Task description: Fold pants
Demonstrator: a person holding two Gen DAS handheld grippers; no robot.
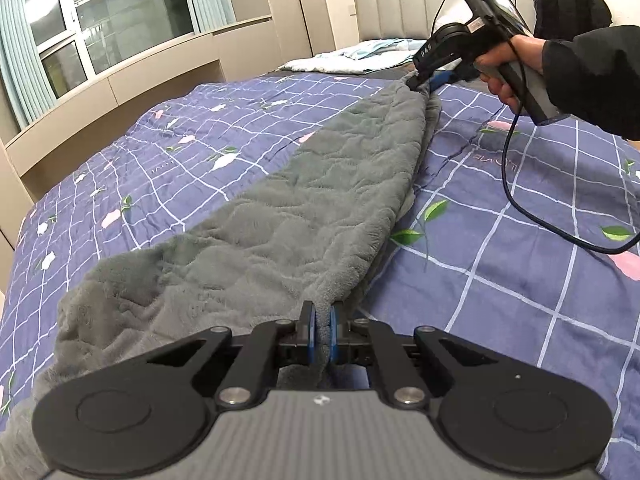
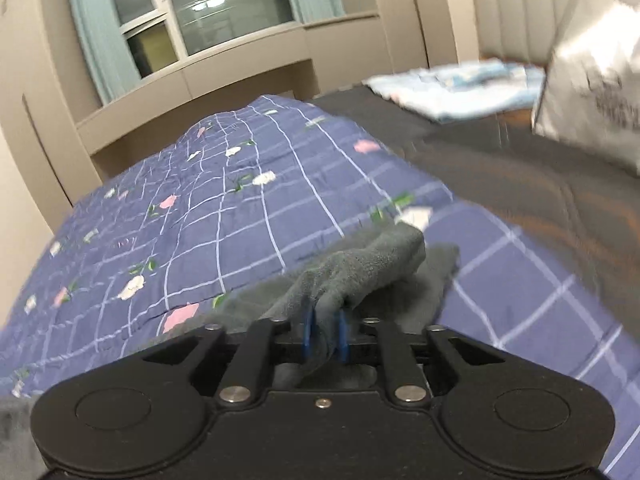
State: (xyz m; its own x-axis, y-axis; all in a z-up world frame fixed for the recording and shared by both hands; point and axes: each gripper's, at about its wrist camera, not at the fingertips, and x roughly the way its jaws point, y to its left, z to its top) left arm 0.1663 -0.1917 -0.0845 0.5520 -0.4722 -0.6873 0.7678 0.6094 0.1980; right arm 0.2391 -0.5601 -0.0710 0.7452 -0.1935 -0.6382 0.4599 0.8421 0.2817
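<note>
Grey fleece pants [image 1: 280, 216] lie stretched lengthwise over a blue checked quilt [image 1: 500, 280] on a bed. My left gripper [image 1: 323, 322] is shut on the near edge of the pants. My right gripper [image 1: 424, 82], held in a hand at the far end, is shut on the other end of the pants and lifts it slightly. In the right wrist view my right gripper [image 2: 324, 332] pinches a bunched fold of the grey pants [image 2: 360, 264] between its blue pads, just above the quilt [image 2: 200, 208].
A light blue folded cloth [image 1: 360, 56] lies near the padded headboard [image 1: 420, 0]. A dark sheet [image 2: 500, 168] and a white pillow [image 2: 592, 80] are at the bed's head. Beige cabinets and a window [image 1: 120, 20] run along the left. A black cable [image 1: 540, 208] hangs from the right gripper.
</note>
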